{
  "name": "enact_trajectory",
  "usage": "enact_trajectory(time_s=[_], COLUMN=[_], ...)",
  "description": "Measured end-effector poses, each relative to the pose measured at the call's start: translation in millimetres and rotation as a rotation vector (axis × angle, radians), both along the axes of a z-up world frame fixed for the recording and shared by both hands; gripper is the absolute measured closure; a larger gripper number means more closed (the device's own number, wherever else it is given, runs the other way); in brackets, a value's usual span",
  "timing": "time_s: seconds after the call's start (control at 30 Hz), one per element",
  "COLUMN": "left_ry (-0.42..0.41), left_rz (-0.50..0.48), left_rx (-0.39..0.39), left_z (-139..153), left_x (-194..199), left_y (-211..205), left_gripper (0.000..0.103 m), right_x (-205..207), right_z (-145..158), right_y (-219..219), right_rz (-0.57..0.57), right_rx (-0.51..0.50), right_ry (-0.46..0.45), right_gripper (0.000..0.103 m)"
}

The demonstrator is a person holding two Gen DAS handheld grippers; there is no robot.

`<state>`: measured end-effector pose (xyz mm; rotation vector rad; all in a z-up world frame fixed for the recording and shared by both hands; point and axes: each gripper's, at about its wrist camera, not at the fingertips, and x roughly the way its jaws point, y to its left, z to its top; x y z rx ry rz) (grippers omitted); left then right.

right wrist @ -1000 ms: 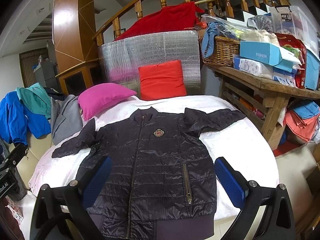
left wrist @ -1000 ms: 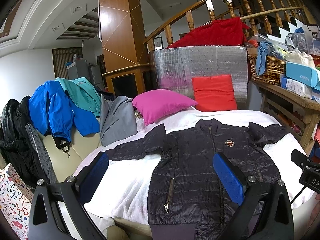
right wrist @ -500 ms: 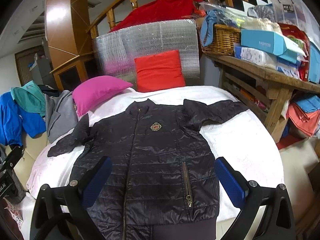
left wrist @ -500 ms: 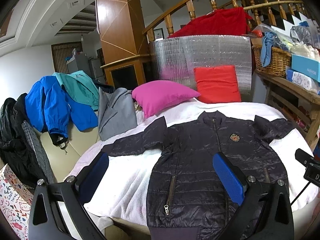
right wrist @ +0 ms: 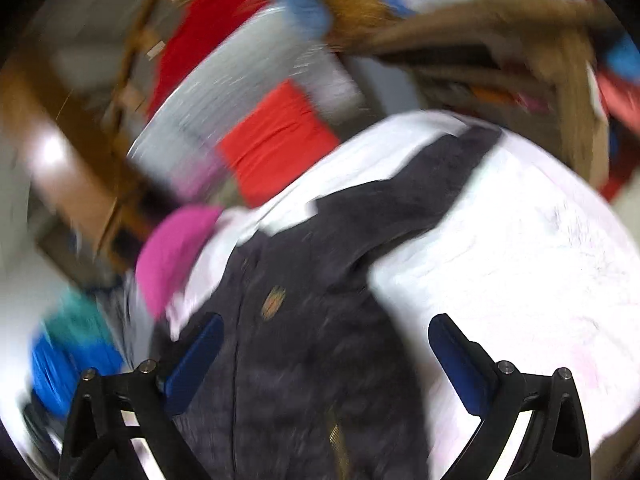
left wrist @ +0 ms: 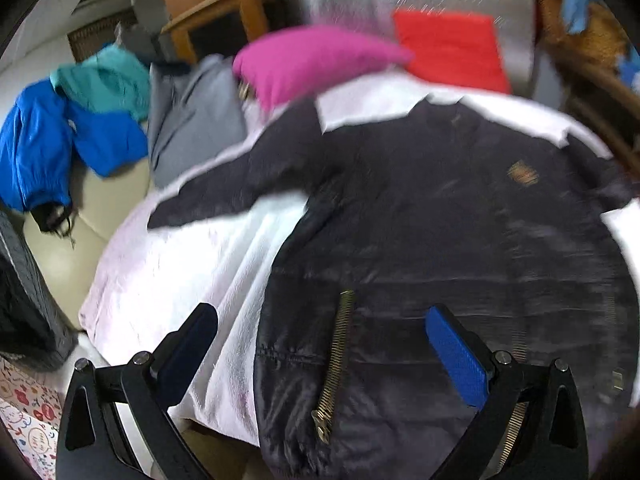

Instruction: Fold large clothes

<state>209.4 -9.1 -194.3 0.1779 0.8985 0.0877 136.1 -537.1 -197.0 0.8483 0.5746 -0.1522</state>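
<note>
A white sheet [left wrist: 192,280] covers the round padded surface that fills both views; its near edge is cut off by the frame bottom in each, and the right wrist picture is heavily smeared by motion.

Nearest the lens, the left gripper [left wrist: 320,336] stands with its blue-padded fingers [left wrist: 456,356] spread wide, nothing between them. One finger hangs over bare sheet, the other over the lower body of the black jacket [left wrist: 440,220]; whether either touches the cloth cannot be told. The right gripper [right wrist: 324,356] is likewise spread wide and empty, one finger over the jacket front and the other over white sheet.

The jacket lies front up and flat on the sheet, sleeves out to both sides. Its hem runs out of the frame below. A pocket zipper [left wrist: 336,360] is sharp in the left view, while the chest badge [left wrist: 522,174] is only a blurred tan patch. In the right view the jacket [right wrist: 304,340] is a dark smear, its quilting lost, though one sleeve can be traced up across the sheet.

Beyond the collar sit a pink pillow [left wrist: 316,60] and a red cushion [left wrist: 448,48] against a silvery panel. Farther left, a grey garment [left wrist: 192,116], a blue jacket [left wrist: 48,148] and a teal one are heaped on a cream seat. The wooden shelves at far right are too blurred to read.
</note>
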Motion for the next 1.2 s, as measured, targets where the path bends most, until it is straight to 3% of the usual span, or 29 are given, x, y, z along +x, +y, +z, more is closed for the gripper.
enact_trajectory(time_s=[0.17, 0.27, 0.43, 0.57, 0.63, 0.7, 0.8, 1.0, 1.2], left_ry=[0.068, 0.094, 0.118, 0.129, 0.132, 0.139, 0.144, 0.150, 0.171], left_rz=[0.054, 0.057, 0.034, 0.024, 0.022, 0.019, 0.016, 0.063, 0.061], left_rx=[0.046, 0.065, 0.112, 0.116, 0.114, 0.111, 0.084, -0.063, -0.062], left_z=[-35.9, -49.1, -68.9, -77.8, -78.6, -80.3, -83.6, -87.7, -86.3], left_x=[37.0, 50.7, 63.3, 73.1, 77.7, 81.6, 83.9, 83.5, 82.2], left_y=[9.7, 9.2, 0.6, -3.0, -4.9, -5.8, -3.5, 16.3, 14.4], left_gripper=[0.000, 0.000, 0.000, 0.000, 0.000, 0.000, 0.000, 0.000, 0.000], right_x=[47.7, 80.0, 127.8, 156.7, 168.3, 173.8, 176.7, 171.8, 167.1], right_z=[-39.9, -58.7, -91.1, -109.9, -117.0, -117.9, -126.5, -111.3, -50.8], right_y=[-89.4, -119.8, -162.2, -188.9, -193.4, -198.8, -203.5, -185.0, -124.0], right_rz=[-0.114, -0.175, -0.277, -0.285, -0.284, -0.293, -0.315, -0.248, -0.093], right_rx=[0.152, 0.174, 0.212, 0.242, 0.227, 0.193, 0.196, 0.171, 0.107], right_ry=[-0.019, 0.004, 0.052, 0.071, 0.089, 0.076, 0.086, -0.009, -0.151], right_gripper=[0.000, 0.002, 0.015, 0.022, 0.034, 0.039, 0.068, 0.080, 0.086])
